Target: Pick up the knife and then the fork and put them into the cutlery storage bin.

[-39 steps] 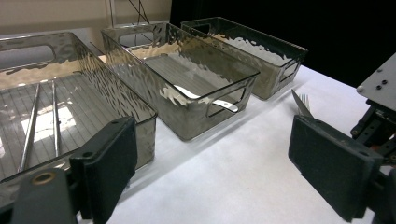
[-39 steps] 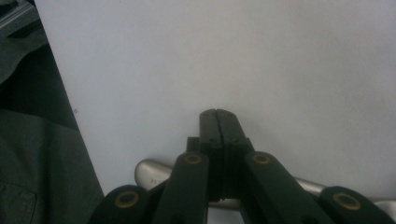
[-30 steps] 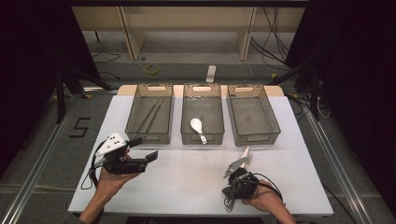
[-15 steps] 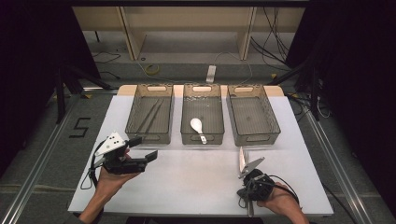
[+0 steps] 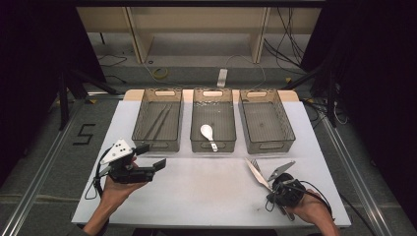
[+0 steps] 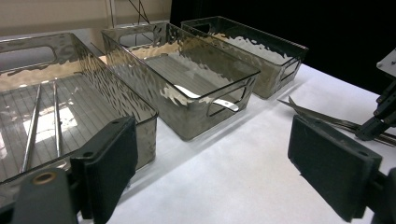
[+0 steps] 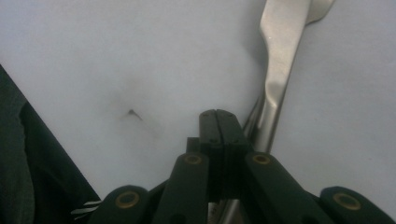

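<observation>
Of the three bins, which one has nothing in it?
The right bin, nearest the right gripper. The middle bin holds a white spoon, and the left bin holds two thin metal rods.

Glossy metal fork [image 7: 280, 60]; rippled clear plastic bins [image 6: 187, 79]; matt white table [image 5: 206, 191]

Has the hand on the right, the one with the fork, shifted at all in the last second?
Yes. The right gripper with the fork has slid rightward, now below the right bin.
</observation>
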Demonstrator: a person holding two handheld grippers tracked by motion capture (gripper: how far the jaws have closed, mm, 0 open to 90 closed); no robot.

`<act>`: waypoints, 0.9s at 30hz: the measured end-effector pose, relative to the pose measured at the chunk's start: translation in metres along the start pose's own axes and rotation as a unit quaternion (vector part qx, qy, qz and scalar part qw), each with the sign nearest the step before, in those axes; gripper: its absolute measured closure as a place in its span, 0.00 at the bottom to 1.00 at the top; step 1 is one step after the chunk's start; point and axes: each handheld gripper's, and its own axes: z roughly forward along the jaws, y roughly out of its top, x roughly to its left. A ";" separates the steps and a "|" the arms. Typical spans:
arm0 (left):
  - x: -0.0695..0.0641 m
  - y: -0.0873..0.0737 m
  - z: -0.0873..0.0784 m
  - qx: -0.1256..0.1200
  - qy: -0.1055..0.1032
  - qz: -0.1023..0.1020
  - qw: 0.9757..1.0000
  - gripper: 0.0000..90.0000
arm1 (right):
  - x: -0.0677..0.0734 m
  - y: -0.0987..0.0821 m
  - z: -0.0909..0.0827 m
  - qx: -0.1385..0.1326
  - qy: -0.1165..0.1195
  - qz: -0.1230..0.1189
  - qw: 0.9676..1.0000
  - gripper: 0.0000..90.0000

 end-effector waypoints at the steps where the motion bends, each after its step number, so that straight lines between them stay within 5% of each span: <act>1: 0.000 0.000 0.000 0.000 0.000 0.000 1.000 0.17 | -0.001 -0.001 0.000 0.000 0.000 0.003 1.000 1.00; 22: 0.001 0.000 0.000 -0.001 0.002 0.000 1.000 0.17 | -0.011 0.000 -0.004 0.006 -0.024 0.016 1.000 1.00; 27: 0.000 0.000 0.000 0.001 0.002 0.001 1.000 0.17 | -0.010 0.003 -0.023 -0.043 -0.014 0.026 0.999 0.81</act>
